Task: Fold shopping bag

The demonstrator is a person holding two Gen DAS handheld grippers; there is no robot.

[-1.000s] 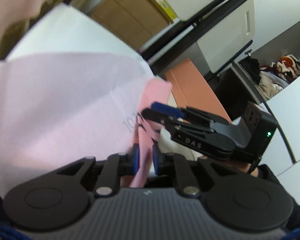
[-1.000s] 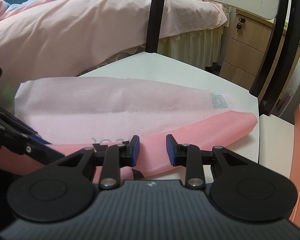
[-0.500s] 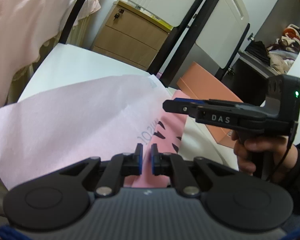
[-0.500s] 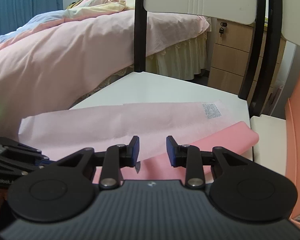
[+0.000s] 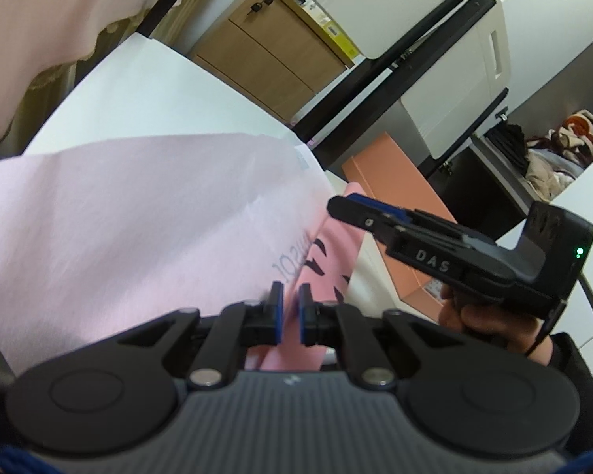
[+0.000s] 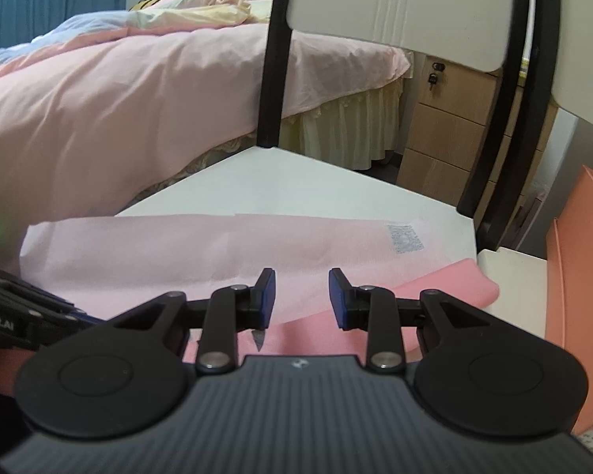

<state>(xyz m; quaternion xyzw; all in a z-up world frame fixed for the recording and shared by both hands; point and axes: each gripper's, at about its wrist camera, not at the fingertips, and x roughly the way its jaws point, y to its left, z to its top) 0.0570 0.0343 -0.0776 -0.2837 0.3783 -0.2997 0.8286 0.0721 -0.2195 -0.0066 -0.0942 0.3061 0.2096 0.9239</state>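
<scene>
A pink shopping bag lies flat on a white chair seat, its pale flap folded over a darker pink layer with black print. My left gripper is nearly shut on the bag's near edge, pink material showing between the pads. My right gripper hovers above the darker edge at the right. In the right wrist view the right gripper is open and empty above the bag, and the left gripper shows partly at the left edge.
The chair's black back posts rise behind the seat. A bed with pink bedding is on the left, a wooden drawer unit behind, and an orange box at the right.
The right gripper has lifted off the bag and drawn back, still open. The left gripper stays on the bag's near edge, and the pale flap has settled flatter.
</scene>
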